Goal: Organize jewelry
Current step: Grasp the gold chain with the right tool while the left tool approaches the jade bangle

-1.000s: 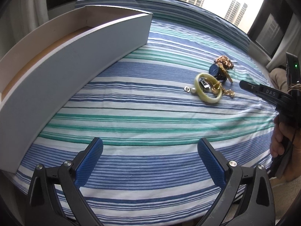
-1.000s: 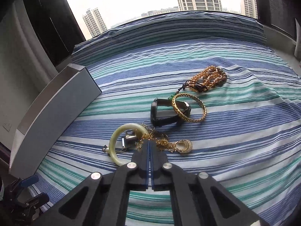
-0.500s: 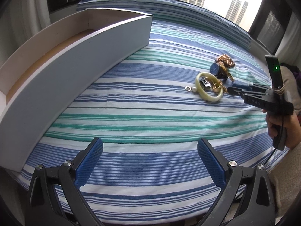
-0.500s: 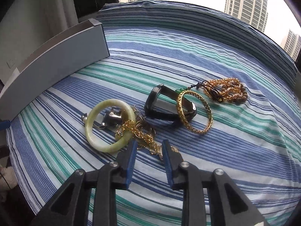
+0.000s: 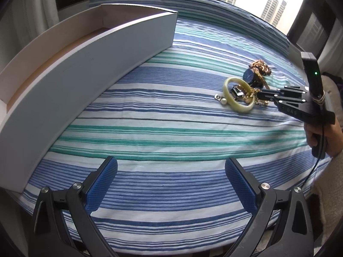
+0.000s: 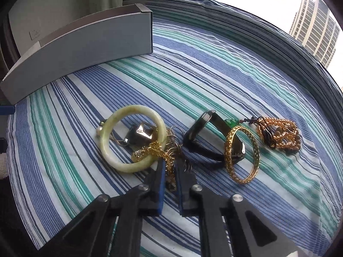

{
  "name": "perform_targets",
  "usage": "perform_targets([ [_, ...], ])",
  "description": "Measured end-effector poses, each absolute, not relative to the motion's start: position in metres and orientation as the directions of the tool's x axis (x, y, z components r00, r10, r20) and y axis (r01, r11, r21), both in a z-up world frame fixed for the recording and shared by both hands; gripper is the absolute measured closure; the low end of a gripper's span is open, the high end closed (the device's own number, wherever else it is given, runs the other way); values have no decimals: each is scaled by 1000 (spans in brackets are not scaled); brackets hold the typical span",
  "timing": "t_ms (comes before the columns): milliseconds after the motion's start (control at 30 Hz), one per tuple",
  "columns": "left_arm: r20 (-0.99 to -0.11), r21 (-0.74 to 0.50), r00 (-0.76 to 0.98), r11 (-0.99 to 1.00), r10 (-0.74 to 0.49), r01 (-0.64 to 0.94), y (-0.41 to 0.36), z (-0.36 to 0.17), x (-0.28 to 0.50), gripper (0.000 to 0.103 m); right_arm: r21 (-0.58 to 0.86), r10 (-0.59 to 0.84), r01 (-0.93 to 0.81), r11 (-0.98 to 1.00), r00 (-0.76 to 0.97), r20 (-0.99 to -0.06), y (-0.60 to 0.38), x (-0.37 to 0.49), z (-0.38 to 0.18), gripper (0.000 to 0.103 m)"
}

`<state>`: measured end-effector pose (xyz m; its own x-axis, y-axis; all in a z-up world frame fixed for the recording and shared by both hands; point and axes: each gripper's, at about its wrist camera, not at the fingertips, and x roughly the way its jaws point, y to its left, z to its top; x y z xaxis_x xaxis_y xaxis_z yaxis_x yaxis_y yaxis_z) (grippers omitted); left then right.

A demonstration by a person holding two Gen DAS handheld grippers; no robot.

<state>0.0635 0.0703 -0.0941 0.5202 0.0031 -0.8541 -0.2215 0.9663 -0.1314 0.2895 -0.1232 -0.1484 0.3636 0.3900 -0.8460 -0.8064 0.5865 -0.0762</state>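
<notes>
A jewelry pile lies on the striped bedspread. In the right wrist view it holds a pale green jade bangle point(image 6: 106, 141), a tangled gold chain point(image 6: 158, 150), a black watch point(image 6: 199, 128), a gold filigree bangle point(image 6: 256, 152) and a beaded bracelet point(image 6: 283, 135). My right gripper point(image 6: 170, 165) is closing its jaws on the gold chain, which runs between the blue pads beside the jade bangle. The left wrist view shows that gripper point(image 5: 260, 95) reaching into the pile from the right. My left gripper point(image 5: 171, 161) hovers open over bare bedspread, far from the jade bangle point(image 5: 240, 108).
A long grey open box point(image 5: 85, 75) stands along the left of the bed, its near wall point(image 6: 85, 49) facing the pile. A square dark pendant point(image 6: 139, 135) lies inside the jade ring, a pearl point(image 6: 98, 130) beside it. A hand point(image 5: 330, 137) holds the right gripper's handle.
The right gripper rolled, came in closer over the pile, opened, then narrowed its jaws around the gold chain. The left gripper has stayed in place, open.
</notes>
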Motion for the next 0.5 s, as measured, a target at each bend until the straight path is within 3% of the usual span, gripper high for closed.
perform_targets([
  [500,-863,-109,506,975,4,-193,59,-100,67,3,247,645,-683,688,418,-640,-185,237,-71,95],
])
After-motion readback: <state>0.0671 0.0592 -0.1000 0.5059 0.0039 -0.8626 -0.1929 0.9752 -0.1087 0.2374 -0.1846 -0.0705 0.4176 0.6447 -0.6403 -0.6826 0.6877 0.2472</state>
